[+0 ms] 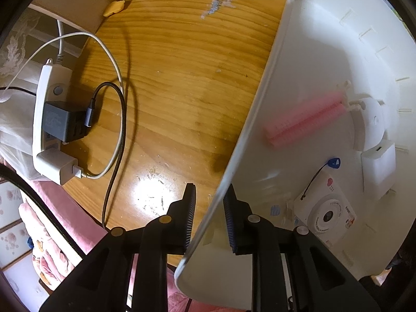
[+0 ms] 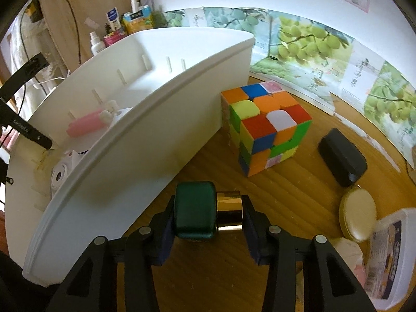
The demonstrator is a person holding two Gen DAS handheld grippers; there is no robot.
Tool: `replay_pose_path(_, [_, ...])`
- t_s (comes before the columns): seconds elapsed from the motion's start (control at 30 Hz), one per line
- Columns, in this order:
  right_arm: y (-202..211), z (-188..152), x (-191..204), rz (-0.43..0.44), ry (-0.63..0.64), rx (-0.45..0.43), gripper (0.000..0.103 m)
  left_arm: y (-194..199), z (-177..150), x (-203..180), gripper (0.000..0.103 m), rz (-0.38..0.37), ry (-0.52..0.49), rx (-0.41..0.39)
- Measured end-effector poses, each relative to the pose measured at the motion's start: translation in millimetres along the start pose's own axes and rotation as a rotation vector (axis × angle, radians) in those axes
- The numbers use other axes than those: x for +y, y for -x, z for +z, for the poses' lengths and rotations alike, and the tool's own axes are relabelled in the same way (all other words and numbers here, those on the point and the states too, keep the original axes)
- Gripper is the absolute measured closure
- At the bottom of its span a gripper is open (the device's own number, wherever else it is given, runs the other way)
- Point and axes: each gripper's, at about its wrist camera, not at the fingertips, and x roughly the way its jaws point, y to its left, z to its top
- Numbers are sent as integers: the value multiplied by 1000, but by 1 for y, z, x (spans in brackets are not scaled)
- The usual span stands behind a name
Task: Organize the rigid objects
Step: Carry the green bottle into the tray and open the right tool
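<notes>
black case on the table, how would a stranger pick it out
Start at the big white plastic bin on the wooden table. Right of the multicoloured puzzle cube lies the black rounded oblong case, dark and matte, unlike the pale gold oval compact beside it.

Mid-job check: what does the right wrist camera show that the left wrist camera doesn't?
Right wrist only: the right gripper shut on a green-and-gold object, plus a colour cube, a black case and a gold oval case on the table.

Left wrist only: the left gripper clamping the bin wall, a power strip with chargers and cables.

Both: the white bin holding a pink roller and a small white camera.
</notes>
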Motion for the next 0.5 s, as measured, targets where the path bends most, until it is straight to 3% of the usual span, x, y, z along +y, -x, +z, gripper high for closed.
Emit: replay_pose_path(0.5, [52, -18, 13, -178, -143, -63, 58, 10, -10, 0, 80, -65, -145, -62])
